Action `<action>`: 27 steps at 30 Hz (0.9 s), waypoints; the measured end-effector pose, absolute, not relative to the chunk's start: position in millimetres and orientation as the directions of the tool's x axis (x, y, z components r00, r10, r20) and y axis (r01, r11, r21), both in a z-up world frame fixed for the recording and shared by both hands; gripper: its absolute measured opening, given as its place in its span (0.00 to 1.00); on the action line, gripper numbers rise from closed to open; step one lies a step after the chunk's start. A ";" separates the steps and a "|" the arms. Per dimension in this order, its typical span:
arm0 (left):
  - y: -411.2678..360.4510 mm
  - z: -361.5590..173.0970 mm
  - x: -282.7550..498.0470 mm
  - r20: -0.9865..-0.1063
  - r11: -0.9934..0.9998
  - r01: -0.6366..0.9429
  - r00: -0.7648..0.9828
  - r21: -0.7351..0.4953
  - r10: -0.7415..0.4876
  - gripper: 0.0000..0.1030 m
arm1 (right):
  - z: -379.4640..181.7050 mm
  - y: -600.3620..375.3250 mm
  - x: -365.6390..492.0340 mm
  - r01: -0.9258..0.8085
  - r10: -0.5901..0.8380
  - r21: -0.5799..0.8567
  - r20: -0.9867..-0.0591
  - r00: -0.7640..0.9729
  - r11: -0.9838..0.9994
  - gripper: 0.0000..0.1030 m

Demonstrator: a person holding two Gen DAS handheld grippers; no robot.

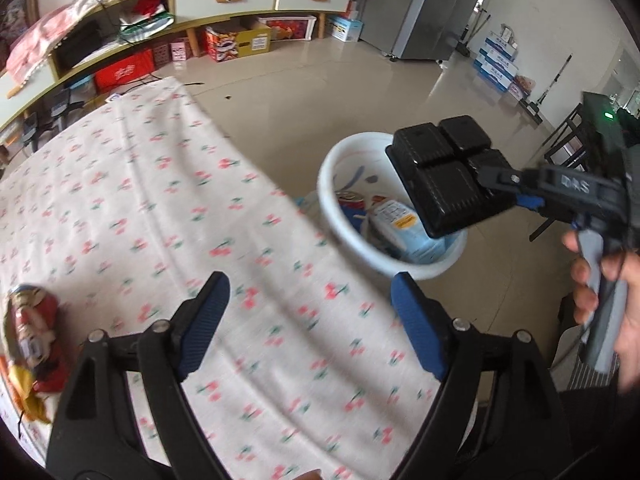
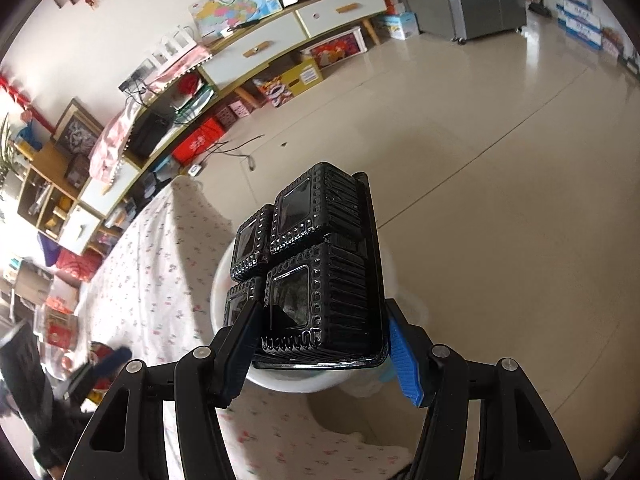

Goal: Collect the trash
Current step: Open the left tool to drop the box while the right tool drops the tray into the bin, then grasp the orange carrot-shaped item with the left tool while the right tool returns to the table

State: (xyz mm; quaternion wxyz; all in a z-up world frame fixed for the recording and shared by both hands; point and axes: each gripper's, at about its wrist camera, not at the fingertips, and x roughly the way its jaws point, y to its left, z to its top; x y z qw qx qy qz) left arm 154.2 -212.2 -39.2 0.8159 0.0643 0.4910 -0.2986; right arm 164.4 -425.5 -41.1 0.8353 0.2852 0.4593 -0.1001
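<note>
While clamped, black tray (image 2: 316,276) lengthwise away.

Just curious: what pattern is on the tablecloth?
White tablecloth with small pink-red cherries; clearest in left wrist view.

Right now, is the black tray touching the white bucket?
Apart. In the left wrist view the right gripper holds the black tray in the air above the white bucket, clear of its rim.
</note>
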 end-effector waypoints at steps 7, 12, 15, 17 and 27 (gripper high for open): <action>-171.8 -24.5 149.2 -0.831 0.827 0.534 0.370 -0.175 -0.415 0.81 | -39.9 -413.2 179.2 0.462 0.040 0.326 -0.849 0.527 0.825 0.70; -142.7 -17.6 148.8 -0.828 0.844 0.509 0.392 -0.168 -0.401 0.83 | -29.8 -402.7 179.8 0.461 0.027 0.320 -0.843 0.537 0.828 0.71; -123.4 -15.0 147.6 -0.827 0.858 0.490 0.409 -0.158 -0.386 0.83 | -22.3 -394.7 179.6 0.446 0.019 0.305 -0.841 0.540 0.841 0.72; -112.8 -13.4 147.8 -0.827 0.866 0.477 0.418 -0.152 -0.375 0.84 | -16.7 -387.9 180.5 0.433 0.012 0.292 -0.840 0.542 0.853 0.73; -53.7 -8.8 142.8 -0.829 0.913 0.392 0.469 -0.114 -0.305 0.90 | 11.1 -341.0 179.2 0.346 0.008 0.246 -0.825 0.566 0.906 0.78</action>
